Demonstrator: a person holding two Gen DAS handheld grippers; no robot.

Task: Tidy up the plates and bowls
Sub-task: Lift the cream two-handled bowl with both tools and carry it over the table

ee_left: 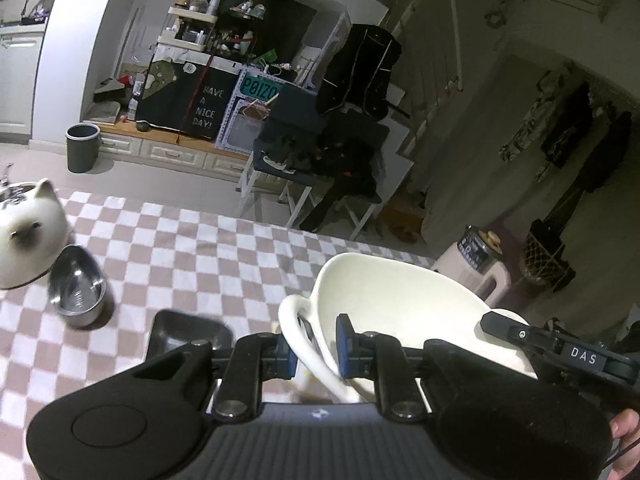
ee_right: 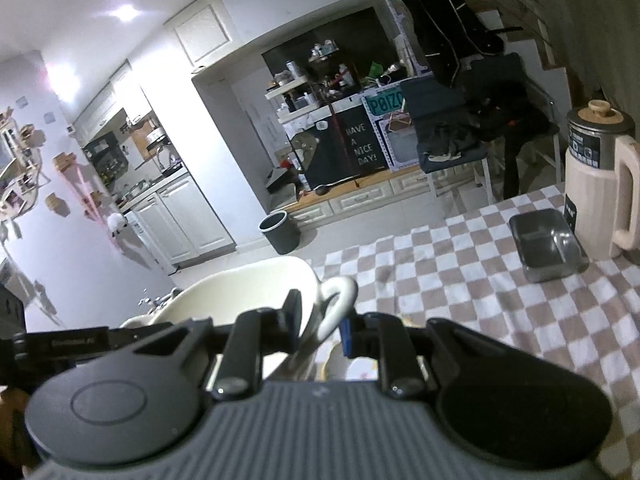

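A cream bowl [ee_left: 400, 296] with loop handles hangs tilted above the checkered tablecloth [ee_left: 208, 252], held from both sides. My left gripper [ee_left: 316, 346] is shut on its left loop handle [ee_left: 294, 328], with the blue pads on either side of the loop. The right gripper [ee_left: 520, 336] shows at the bowl's far rim in that view. In the right wrist view the same bowl [ee_right: 240, 292] lies ahead, and my right gripper [ee_right: 320, 320] is shut on its other loop handle [ee_right: 342, 298]. A round steel bowl [ee_left: 78, 296] and a dark square dish [ee_left: 188, 332] rest on the cloth.
A white cat-shaped container [ee_left: 28, 236] stands at the table's left. A square steel dish [ee_right: 546, 244] sits beside a cream jug [ee_right: 600, 200] at the right. Beyond the table's edge are a grey bin [ee_right: 280, 232], a chair piled with dark clothes [ee_left: 320, 148] and cluttered shelves.
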